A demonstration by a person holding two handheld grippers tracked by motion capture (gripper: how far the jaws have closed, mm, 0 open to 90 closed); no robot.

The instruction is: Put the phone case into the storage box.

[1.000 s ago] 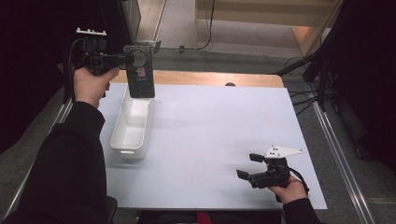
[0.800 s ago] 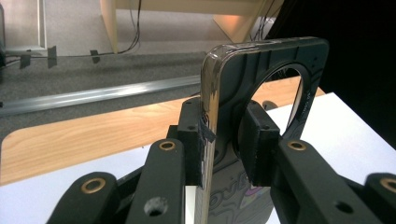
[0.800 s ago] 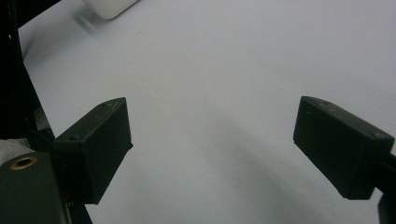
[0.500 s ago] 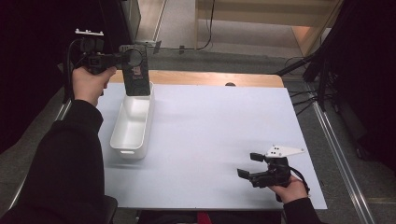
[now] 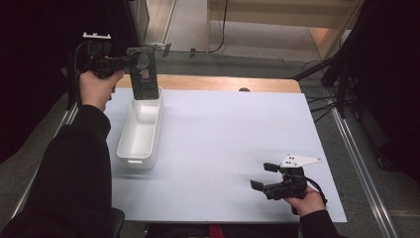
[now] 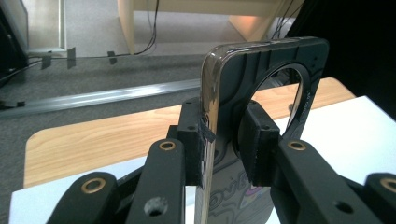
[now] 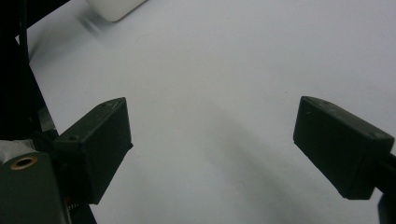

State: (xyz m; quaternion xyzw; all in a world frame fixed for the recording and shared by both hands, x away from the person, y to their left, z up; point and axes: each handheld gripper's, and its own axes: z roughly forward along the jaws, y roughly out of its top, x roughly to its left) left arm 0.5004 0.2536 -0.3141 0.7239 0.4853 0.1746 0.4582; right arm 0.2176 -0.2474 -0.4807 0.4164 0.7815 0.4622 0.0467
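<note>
At the table's ten o'clock corner, the left gripper (image 5: 130, 62) pinches a phone case (image 5: 144, 74) upright over the bin (image 5: 141, 126) for dropping in; the right gripper (image 5: 261, 176), jaws spread, idles at five o'clock

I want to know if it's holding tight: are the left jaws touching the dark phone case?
Touching. In the left gripper view, both pads press the phone case from either side, with no gap.

At the upper left of the high view, the left hand-held gripper (image 5: 130, 63) is pointing sideways with jaws clamping, its sleeved arm stretching up the frame, while the right hand-held gripper (image 5: 262, 176) is resting at lower right, jaws standing wide apart.
</note>
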